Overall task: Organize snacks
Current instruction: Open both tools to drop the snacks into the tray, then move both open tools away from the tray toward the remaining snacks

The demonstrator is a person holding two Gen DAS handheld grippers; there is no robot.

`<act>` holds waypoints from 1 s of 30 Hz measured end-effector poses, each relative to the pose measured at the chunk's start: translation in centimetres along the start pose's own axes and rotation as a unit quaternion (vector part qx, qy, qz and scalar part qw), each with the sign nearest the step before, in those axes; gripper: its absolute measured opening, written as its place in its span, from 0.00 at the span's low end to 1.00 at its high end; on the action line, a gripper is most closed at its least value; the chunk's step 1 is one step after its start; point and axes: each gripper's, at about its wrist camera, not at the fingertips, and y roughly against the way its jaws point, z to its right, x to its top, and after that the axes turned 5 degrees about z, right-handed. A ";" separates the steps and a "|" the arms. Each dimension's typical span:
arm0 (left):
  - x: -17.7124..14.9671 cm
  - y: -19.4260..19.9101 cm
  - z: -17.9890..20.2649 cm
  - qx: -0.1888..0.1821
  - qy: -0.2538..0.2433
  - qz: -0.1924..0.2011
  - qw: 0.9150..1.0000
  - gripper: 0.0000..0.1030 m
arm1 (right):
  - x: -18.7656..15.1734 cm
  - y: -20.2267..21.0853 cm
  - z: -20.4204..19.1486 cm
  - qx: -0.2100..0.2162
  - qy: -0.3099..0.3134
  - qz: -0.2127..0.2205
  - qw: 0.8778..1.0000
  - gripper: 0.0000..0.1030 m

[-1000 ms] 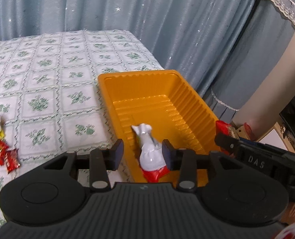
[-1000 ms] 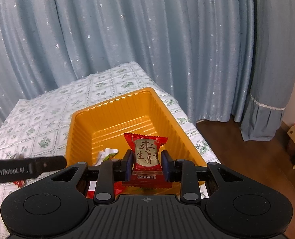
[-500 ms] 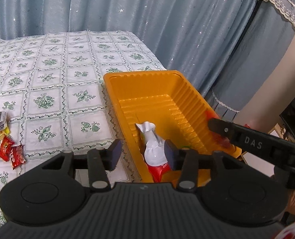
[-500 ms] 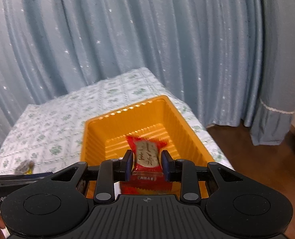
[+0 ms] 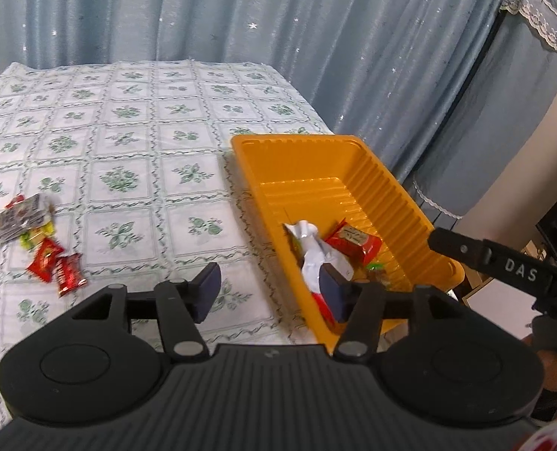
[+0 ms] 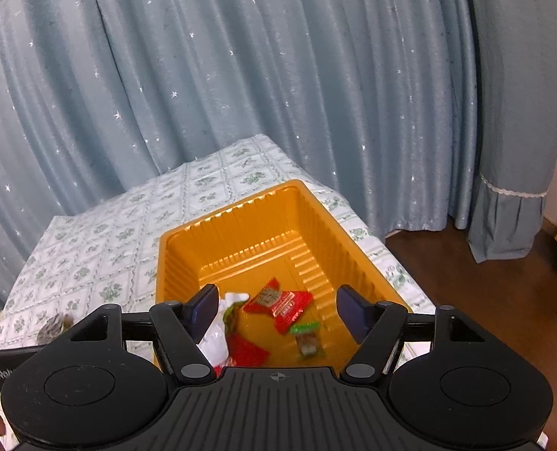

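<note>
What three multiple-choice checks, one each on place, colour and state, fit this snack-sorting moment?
1. Where is the red packet with the gold label?
A. in the orange tray
B. on the tablecloth
C. in the right tool

2. What colour is the tray?
A. blue
B. orange
C. white

3. How is the right tool?
A. clamped on a packet
B. gripping the tray rim
C. holding nothing

Key: 1 A, the packet lies on the tray floor beside the white wrapper. 2 B, its walls are orange. 3 C, its jaws are opening with no packet between the fingers.
</note>
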 end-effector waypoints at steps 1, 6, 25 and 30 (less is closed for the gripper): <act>-0.2 0.4 -0.2 0.003 0.001 0.002 1.000 0.54 | -0.2 0.4 -0.1 -0.001 0.001 -0.001 1.000 0.67; -0.8 2.5 -1.0 0.013 0.007 0.009 1.000 0.57 | -1.4 2.3 -1.0 -0.005 0.003 -0.008 1.000 0.67; -3.3 10.3 -4.9 0.052 0.021 0.039 0.998 0.78 | -4.8 7.0 -7.7 0.018 0.051 -0.028 0.998 0.67; -3.7 11.5 -6.0 0.065 0.021 0.042 0.997 0.78 | -5.4 7.3 -9.1 0.026 0.062 -0.032 0.997 0.67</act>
